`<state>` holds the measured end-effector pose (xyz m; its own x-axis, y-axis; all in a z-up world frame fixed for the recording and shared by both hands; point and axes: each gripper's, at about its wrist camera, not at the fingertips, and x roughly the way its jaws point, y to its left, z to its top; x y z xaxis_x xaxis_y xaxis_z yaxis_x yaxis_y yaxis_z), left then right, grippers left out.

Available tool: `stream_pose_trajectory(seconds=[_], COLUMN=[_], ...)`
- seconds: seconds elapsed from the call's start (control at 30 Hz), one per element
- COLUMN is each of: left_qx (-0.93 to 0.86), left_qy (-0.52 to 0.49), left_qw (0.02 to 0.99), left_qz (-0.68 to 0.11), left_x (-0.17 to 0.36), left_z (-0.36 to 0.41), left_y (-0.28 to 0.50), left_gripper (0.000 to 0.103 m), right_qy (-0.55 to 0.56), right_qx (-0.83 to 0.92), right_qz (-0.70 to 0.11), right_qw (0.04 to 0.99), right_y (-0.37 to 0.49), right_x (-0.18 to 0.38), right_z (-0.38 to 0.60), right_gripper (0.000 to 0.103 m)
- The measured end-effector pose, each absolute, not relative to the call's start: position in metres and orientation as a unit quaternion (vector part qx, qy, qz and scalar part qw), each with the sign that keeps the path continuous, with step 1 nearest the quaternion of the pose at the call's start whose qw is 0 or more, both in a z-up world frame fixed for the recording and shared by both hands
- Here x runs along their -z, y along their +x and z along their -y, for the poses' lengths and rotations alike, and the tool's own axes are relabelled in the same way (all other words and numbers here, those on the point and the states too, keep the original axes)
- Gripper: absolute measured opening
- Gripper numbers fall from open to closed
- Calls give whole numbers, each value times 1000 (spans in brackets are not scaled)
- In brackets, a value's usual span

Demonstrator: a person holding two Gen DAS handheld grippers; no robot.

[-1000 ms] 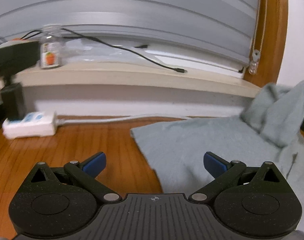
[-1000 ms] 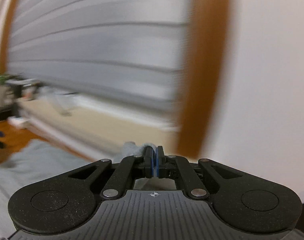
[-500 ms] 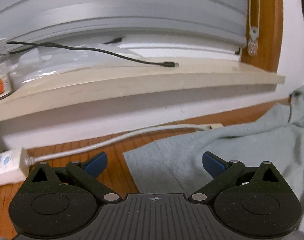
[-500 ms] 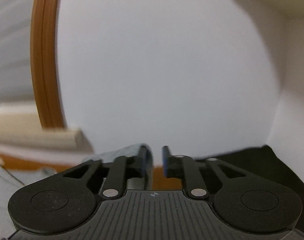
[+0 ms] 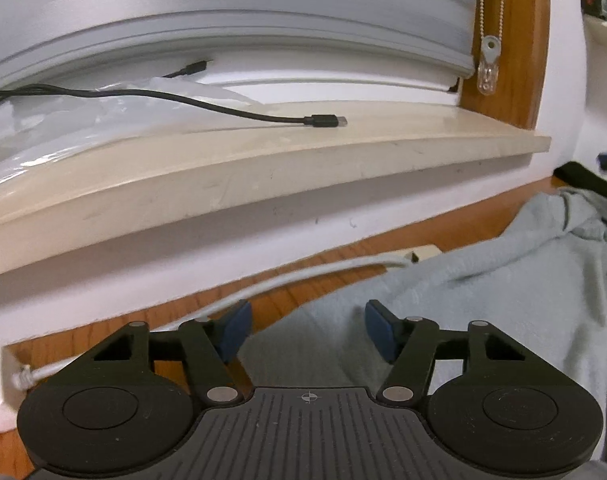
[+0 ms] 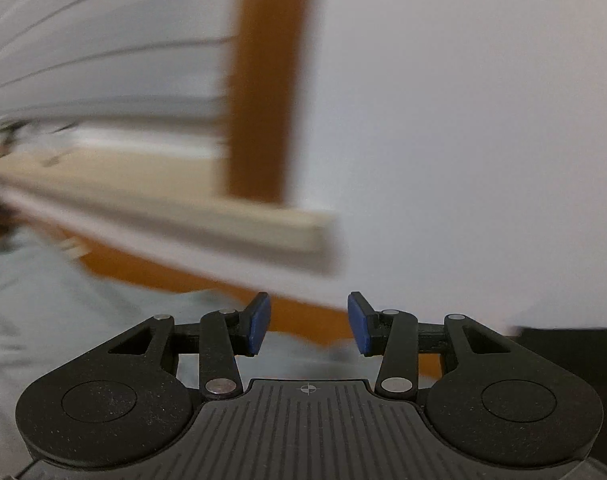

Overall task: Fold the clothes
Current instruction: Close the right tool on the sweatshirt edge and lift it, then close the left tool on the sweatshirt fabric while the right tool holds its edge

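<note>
The pale grey-blue garment (image 5: 483, 304) lies spread on my wooden bench (image 5: 287, 304), mostly flat in front of me. Its near left corner sits by the white cable. Toward the far right it bunches into soft folds, with a dark drawstring showing along the right side.
</note>
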<state>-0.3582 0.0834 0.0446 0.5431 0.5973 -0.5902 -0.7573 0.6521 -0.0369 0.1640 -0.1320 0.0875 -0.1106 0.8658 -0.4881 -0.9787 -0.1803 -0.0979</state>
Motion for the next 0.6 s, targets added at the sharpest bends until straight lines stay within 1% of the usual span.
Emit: stream_pose_trajectory(seconds=[0.1,0.17,0.2,0.23,0.27,0.4,0.43,0.47,0.5,0.53,0.57,0.6], left_qx=[-386,-376,-371,-369,-366,-354,-352,-351,-350,-349,-347,-344], left_qy=[-145,-145,-145,-146,-146,-137,-141,-142,-140,-137,-135,-136], left_qw=[865,867,867,866,866,871,873,874,875,876,876,877], left_qz=[-286,-293,-298,-303,-308,-311,-307,-305,-305,-305,-306,-306], left_x=[-41,-38,-36,-34,-31,-25,-25,-25,-26,-26,-27,-28], left_z=[-92,-94,-95,-95,-95,-94,-94,-95,-94,-93,-92,-92], left_y=[-353,-351,-350,-350,-349,-352,-354,-355,-356,-357,-358,-358], left_gripper=[65,67,70,77,80,82,81,81,79,69,65,65], right_qy=[-268,-295,-305,-315,-321,-339,-348,-358,-363,-366,-369,-372], right_qx=[-760,-768,-771,-775,-779,-790,-790,-790,-790,-789,-788,-786], right_qz=[-124,-122,-124,-126,-127,-125,-123,-123,-122,-120,-117,-113], right_qw=[579,555,545,534,524,496,490,482,478,478,479,480], right_y=[118,100,95,90,86,68,65,62,62,62,62,62], right_x=[-72,-59,-54,-49,-46,-36,-34,-31,-31,-31,-32,-32], right_z=[106,94,91,88,90,94,91,89,89,90,91,91], right_gripper=[43,43,43,43,43,42,38,30,30,30,30,30])
